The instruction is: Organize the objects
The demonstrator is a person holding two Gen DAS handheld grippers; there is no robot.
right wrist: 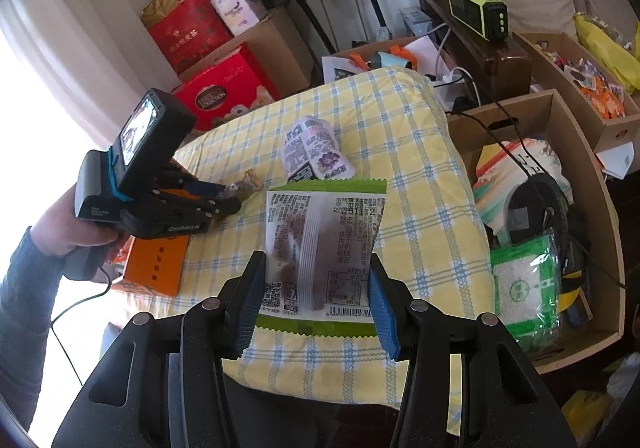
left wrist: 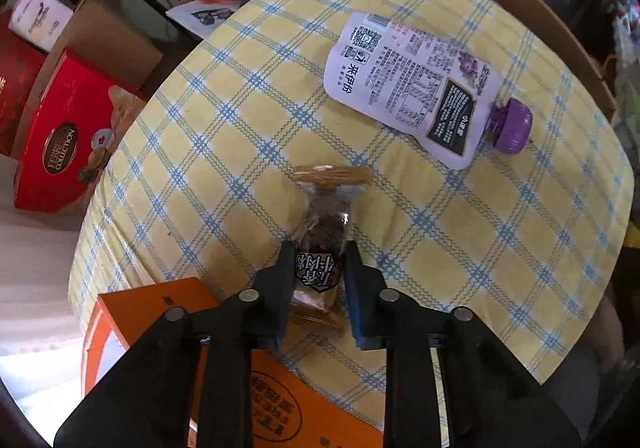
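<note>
Left gripper [left wrist: 319, 272] first: jaws clenched on the small brown snack pack [left wrist: 322, 232], which sticks out straight ahead, lifted over the checkered cushion [left wrist: 224, 152], I'd guess for carrying to the orange box [left wrist: 288, 404] right under the jaws. Further ahead and to the right lies the purple-capped pouch [left wrist: 416, 88]. My right gripper [right wrist: 316, 296] has the green-edged packet [right wrist: 324, 244] between the jaws, pinched by its side edges I think, so it hangs flat. Cardboard box [right wrist: 580, 184] sits off to the right.
</note>
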